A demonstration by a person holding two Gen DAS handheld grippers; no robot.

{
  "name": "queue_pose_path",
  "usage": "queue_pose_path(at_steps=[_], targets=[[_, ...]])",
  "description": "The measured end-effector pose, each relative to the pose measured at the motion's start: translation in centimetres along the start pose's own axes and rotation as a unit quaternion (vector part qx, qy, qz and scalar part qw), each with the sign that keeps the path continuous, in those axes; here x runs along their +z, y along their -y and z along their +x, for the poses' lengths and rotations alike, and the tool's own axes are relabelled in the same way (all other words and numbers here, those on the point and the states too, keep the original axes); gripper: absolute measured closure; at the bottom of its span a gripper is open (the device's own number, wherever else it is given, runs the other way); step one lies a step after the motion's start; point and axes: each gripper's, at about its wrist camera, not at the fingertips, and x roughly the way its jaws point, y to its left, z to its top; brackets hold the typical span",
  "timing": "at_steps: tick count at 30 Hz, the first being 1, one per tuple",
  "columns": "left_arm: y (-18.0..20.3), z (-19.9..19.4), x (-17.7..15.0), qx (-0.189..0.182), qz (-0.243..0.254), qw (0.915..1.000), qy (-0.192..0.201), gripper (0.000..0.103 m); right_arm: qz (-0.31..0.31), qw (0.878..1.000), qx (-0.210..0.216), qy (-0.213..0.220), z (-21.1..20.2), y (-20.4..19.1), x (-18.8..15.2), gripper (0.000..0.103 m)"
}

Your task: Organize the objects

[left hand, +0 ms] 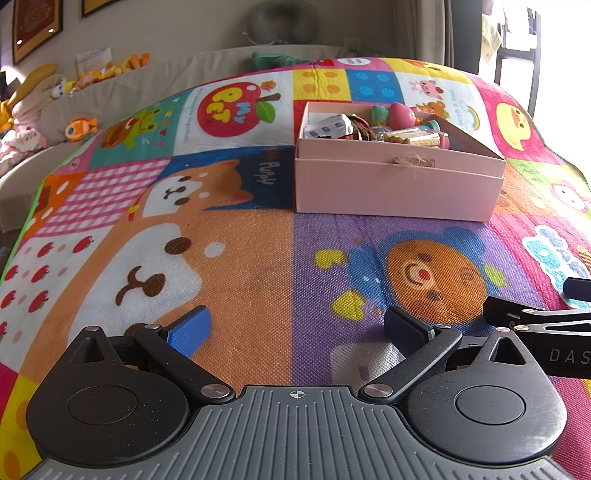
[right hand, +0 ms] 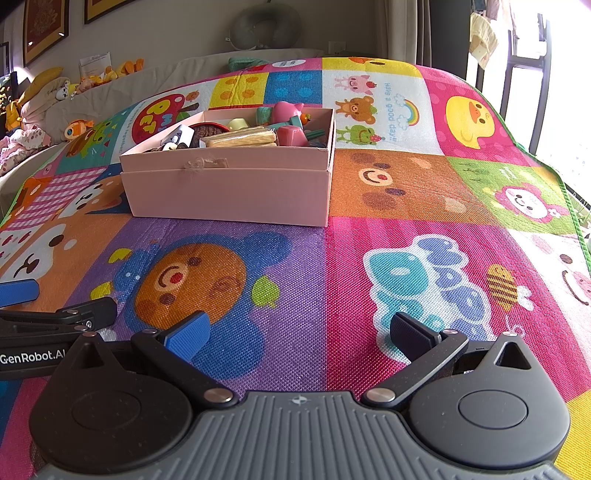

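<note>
My left gripper [left hand: 295, 330] hovers with jaws wide apart over the colourful cartoon play mat [left hand: 240, 258] — pink cardboard box of toys [left hand: 399, 184] ahead.

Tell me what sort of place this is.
Probably a home living room or child's play area: a cartoon play mat covers the surface, a pink box of small toys sits on it, and stuffed toys line a sofa beyond, under framed pictures.

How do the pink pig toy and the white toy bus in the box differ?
The pink pig toy is rounded and sits at the far end of the pink cardboard box; the white toy bus is boxy, with dark windows, and lies tilted nearer the box's left front corner. The pig rises above the rim; the bus lies lower. Both lie loose among the other small toys, untouched by either gripper.
</note>
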Motion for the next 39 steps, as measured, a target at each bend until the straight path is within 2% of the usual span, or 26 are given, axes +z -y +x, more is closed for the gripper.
queue_pose_path(at_steps=[39], targets=[[0.17, -0.26, -0.11, 0.002, -0.003, 1.0, -0.001, 0.0, 0.0, 1.0, 0.0, 0.0, -0.01, 0.0, 0.02, 0.0]])
